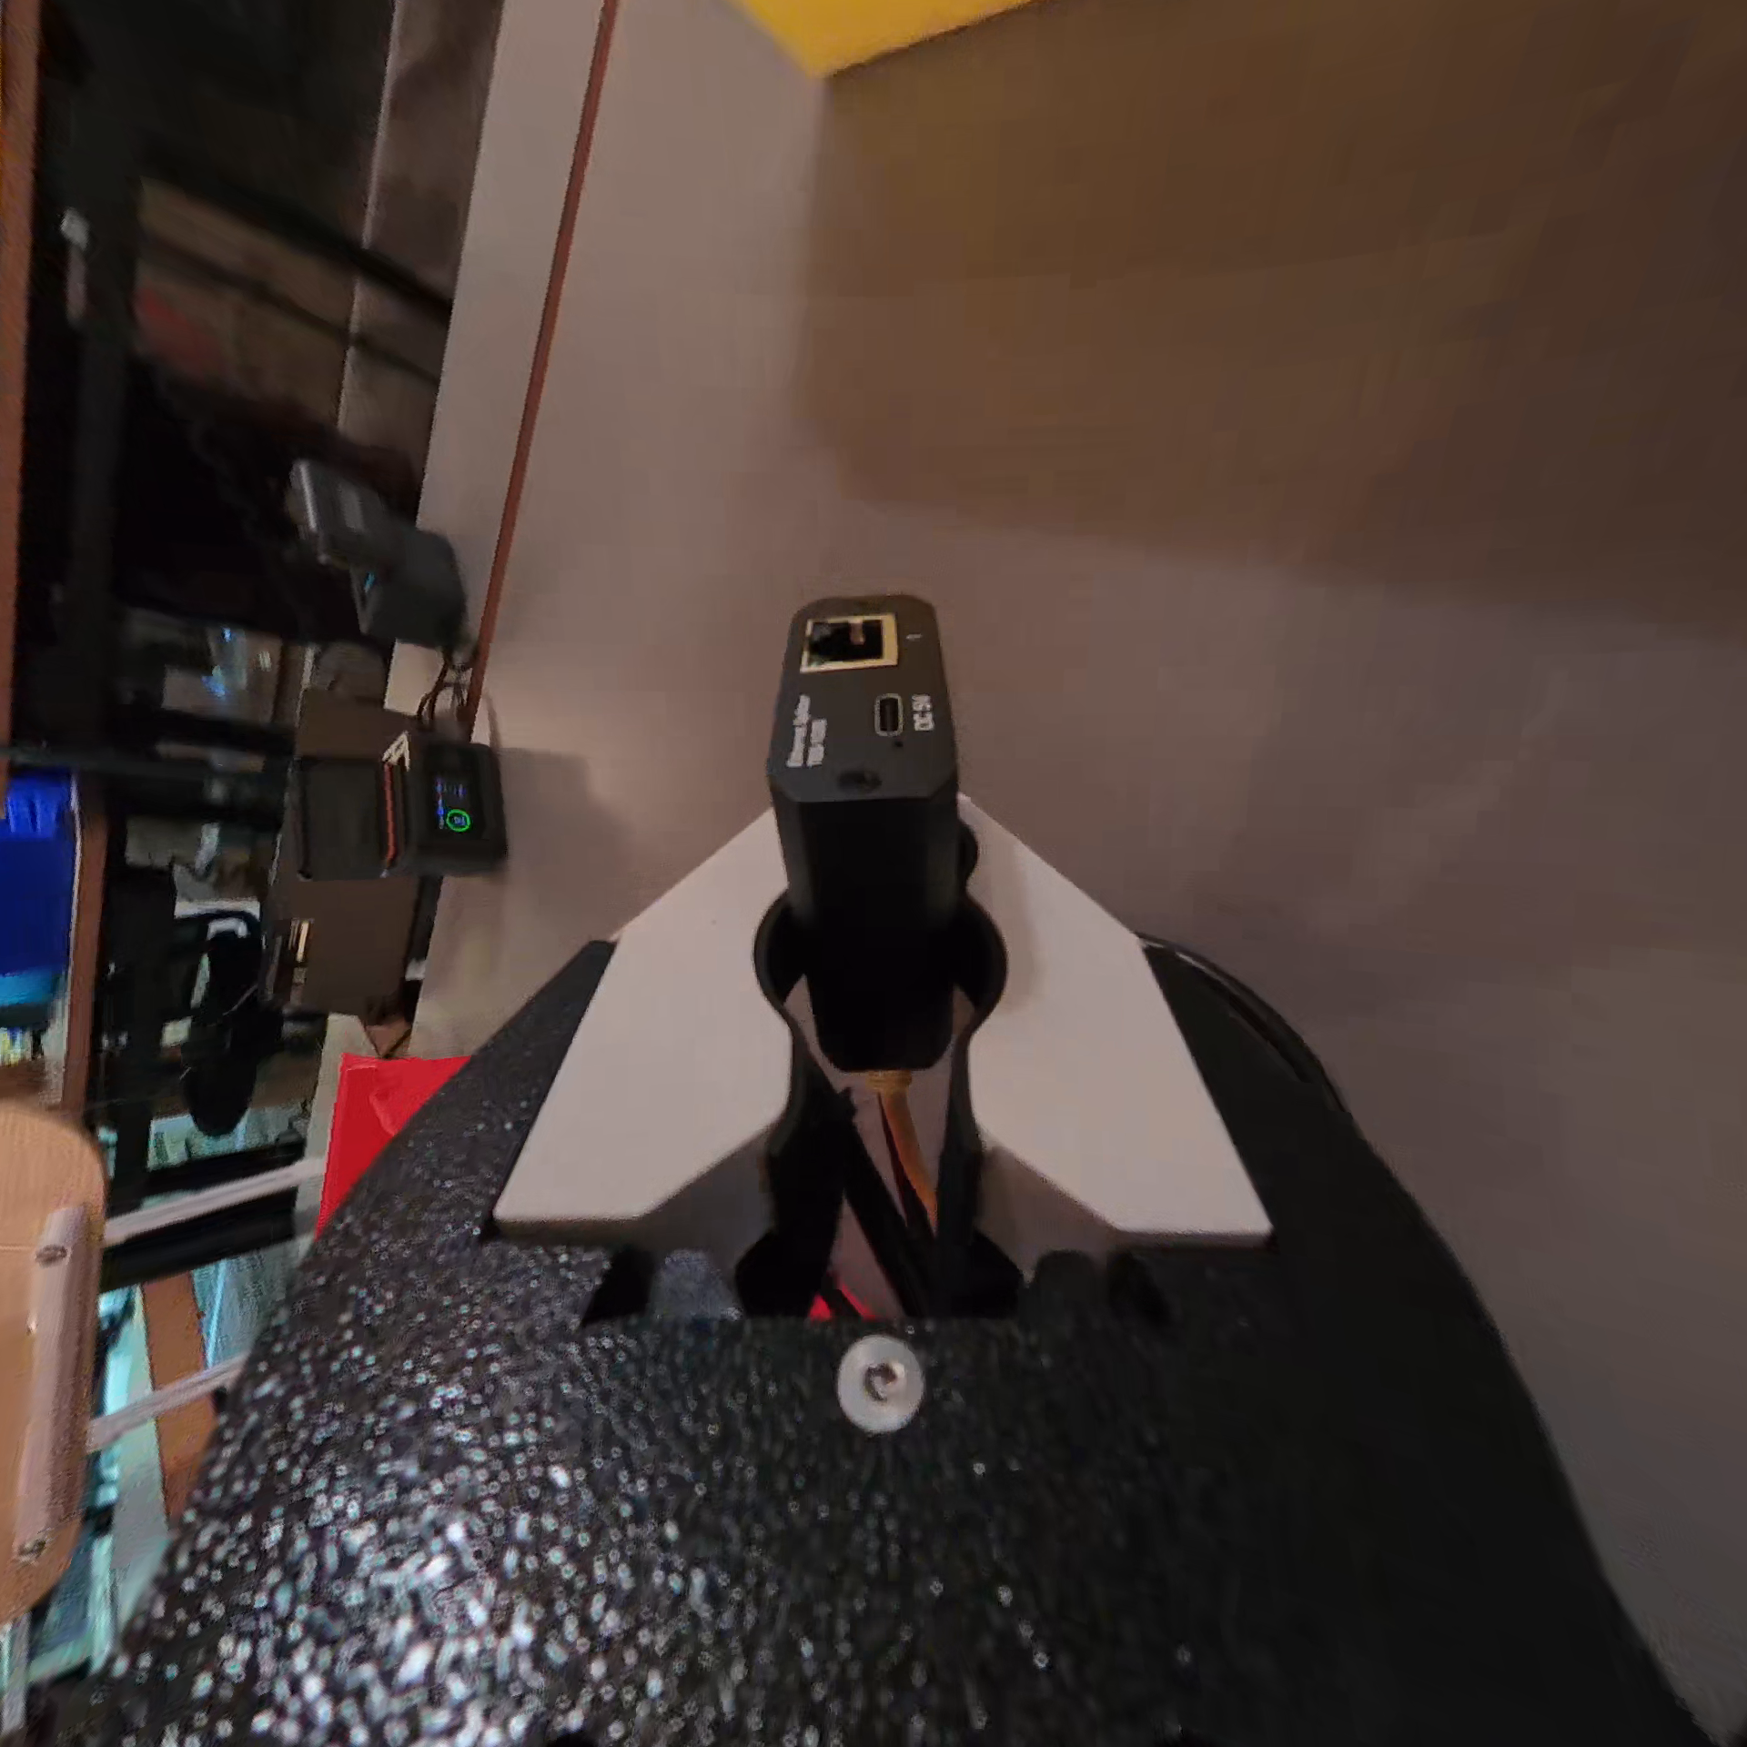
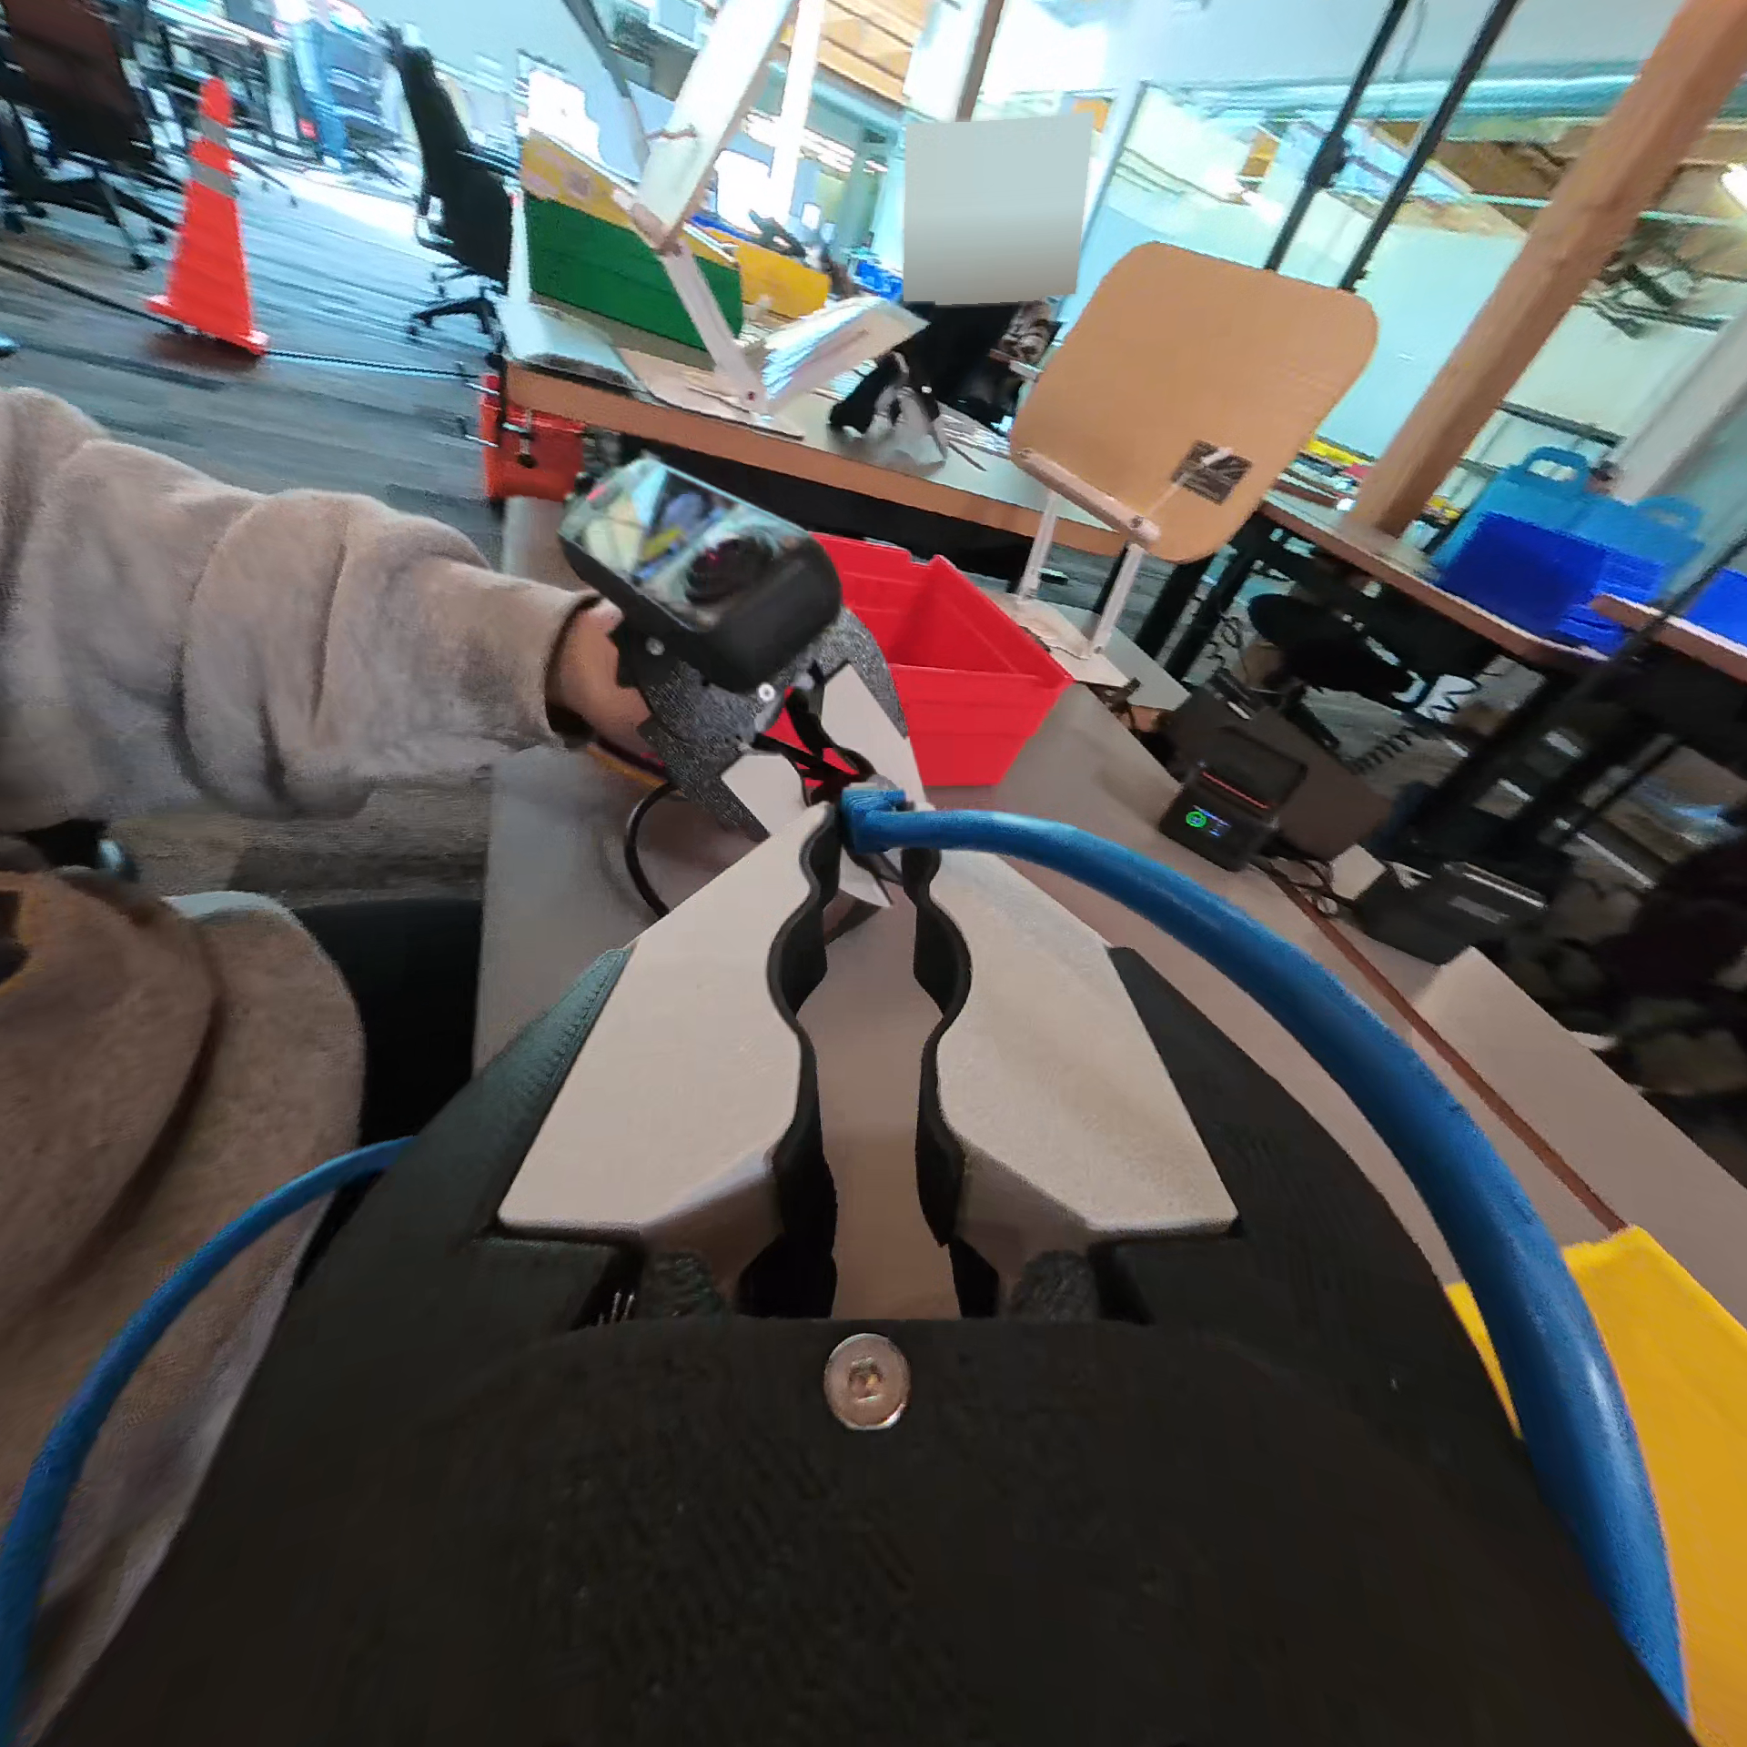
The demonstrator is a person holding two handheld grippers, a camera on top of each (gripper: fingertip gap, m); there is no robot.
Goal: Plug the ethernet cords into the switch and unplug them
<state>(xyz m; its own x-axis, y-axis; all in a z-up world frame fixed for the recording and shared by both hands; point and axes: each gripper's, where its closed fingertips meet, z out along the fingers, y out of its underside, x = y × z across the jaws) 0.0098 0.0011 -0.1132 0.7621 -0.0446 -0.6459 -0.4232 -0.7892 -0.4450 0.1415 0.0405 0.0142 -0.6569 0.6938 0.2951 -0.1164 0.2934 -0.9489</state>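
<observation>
The left gripper [image 1: 874, 889] is clamped on the black switch [image 1: 865, 747], port empty, held above the desk [image 2: 1068, 756], while the right gripper [image 2: 865, 851] pinches the blue ethernet cord [image 2: 1305, 983] at its plug, not yet inserted.

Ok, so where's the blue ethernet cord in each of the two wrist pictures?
Left wrist view: not in it; only the switch shows, clamped in the left tongs.
Right wrist view: the blue ethernet cord has its plug end at the tips of the right tongs, upper centre, then arcs right and down.
Shared landmark: the black device with a green ring light, mid-left and right of centre.
</observation>
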